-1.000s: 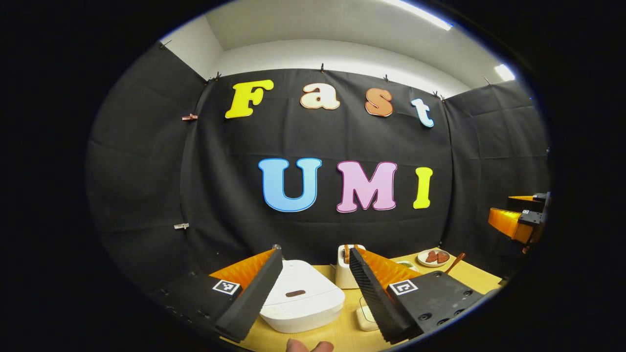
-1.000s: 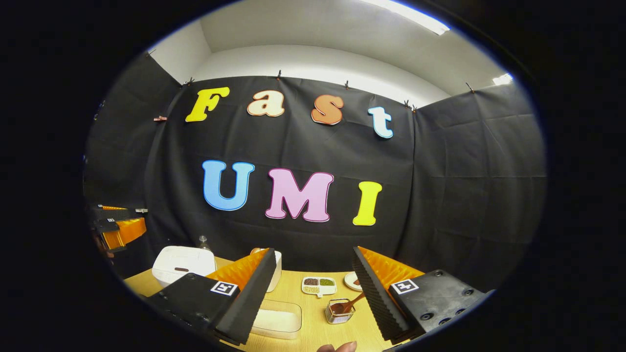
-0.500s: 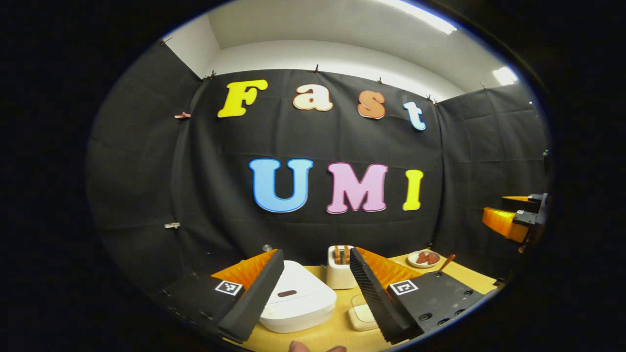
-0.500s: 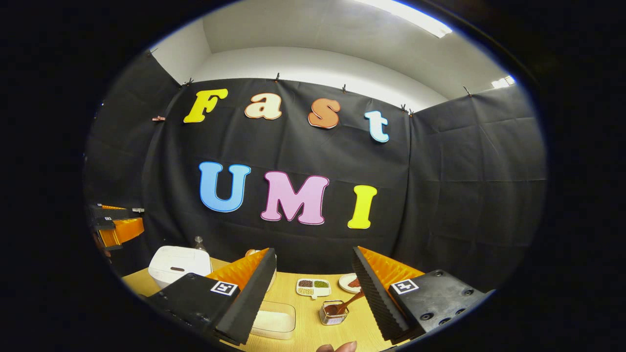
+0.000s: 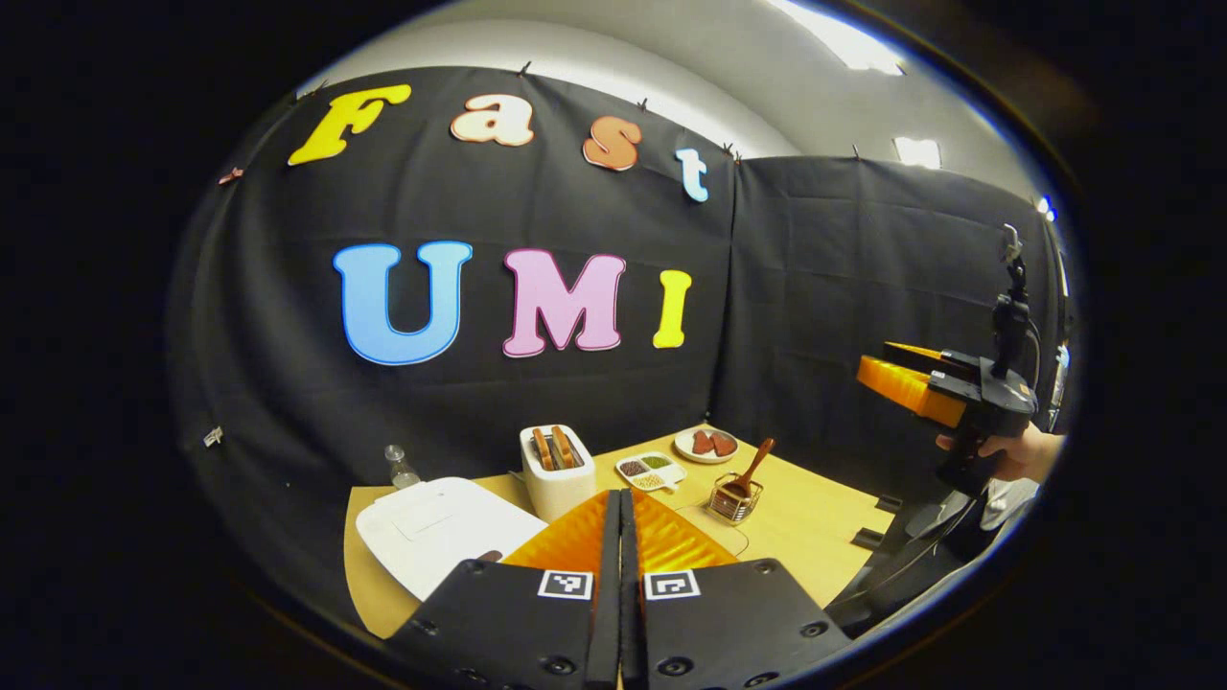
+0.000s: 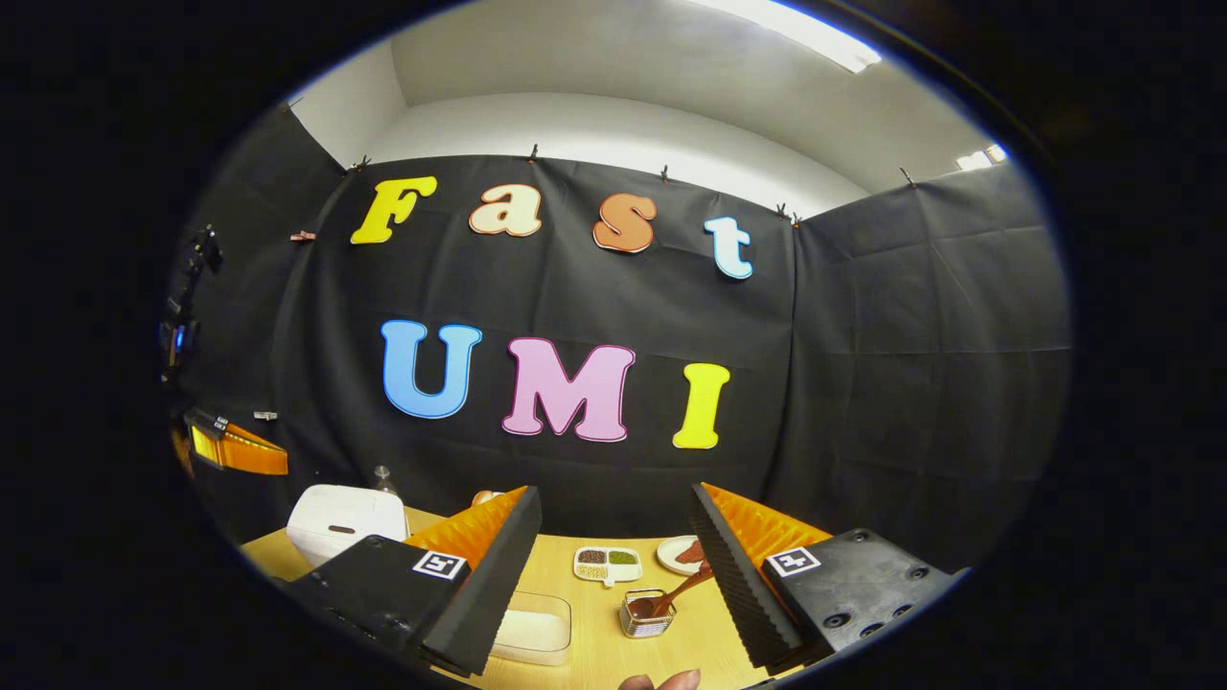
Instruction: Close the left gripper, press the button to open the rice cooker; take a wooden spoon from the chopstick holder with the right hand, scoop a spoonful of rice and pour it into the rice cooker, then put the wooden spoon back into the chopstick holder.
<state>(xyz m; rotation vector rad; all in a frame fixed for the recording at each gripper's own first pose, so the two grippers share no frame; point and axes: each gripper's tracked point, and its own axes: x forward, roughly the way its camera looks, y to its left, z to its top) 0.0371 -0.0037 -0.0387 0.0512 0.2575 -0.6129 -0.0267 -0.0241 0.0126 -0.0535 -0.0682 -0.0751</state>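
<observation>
The white rice cooker (image 5: 436,525) sits lid down at the table's left, just ahead and left of my left gripper (image 5: 620,496), whose fingers are pressed together on nothing. A wire chopstick holder (image 5: 732,499) holds the wooden spoon (image 5: 752,464). In the right gripper view the holder (image 6: 643,614) and spoon (image 6: 676,596) lie low between the spread fingers of my open right gripper (image 6: 614,494). A clear box of rice (image 6: 530,629) is partly behind its left finger. The rice cooker (image 6: 343,522) is far left, below the left gripper (image 6: 237,448).
A white toaster (image 5: 556,469) with bread stands behind the cooker, next to a small bottle (image 5: 401,467). A divided dish of grains (image 5: 652,470) and a plate (image 5: 706,444) sit at the back. A hand (image 5: 1007,456) holds the right gripper (image 5: 911,381) off the table's right.
My left gripper went from open to shut, and its view swung right and rose, showing more of the table. The right gripper barely moved.
</observation>
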